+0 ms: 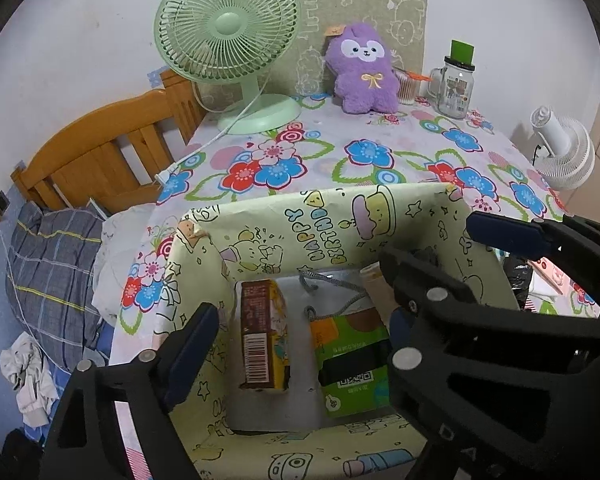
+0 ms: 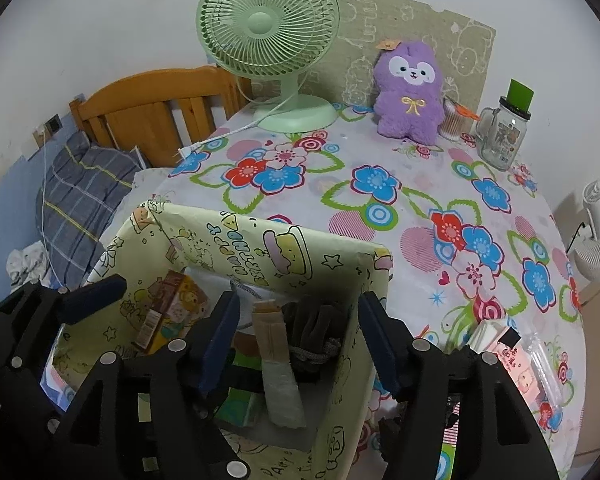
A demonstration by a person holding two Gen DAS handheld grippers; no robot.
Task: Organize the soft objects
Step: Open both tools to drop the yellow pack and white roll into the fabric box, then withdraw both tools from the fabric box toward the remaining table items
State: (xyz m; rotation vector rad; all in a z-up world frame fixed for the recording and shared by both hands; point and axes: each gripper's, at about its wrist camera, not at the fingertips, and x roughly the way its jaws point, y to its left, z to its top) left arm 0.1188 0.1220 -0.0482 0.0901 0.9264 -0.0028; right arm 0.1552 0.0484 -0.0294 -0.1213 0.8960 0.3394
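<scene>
Pillow (image 1: 52, 264) seen at far left beside wooden headboard (image 1: 108, 152). Green fan (image 1: 228, 40) stood at table's back left. Yellow cartoon-print box (image 1: 328, 220) placed near table's front edge, holding brown carton (image 1: 260, 336), green pack (image 1: 352, 364), grey drawstring pouch (image 2: 312, 336). Left gripper (image 1: 300, 340) held over box, jaws apart, nothing clamped. Right gripper (image 2: 296, 340) poised over box's right part, jaws apart, 1 finger inside, 1 outside box wall; nothing gripped. Purple plush (image 1: 362, 68) sat upright at table's back, well apart from box. Glass jar (image 1: 454, 84) stood right of plush. White fan (image 1: 564, 148) seen at far right.
</scene>
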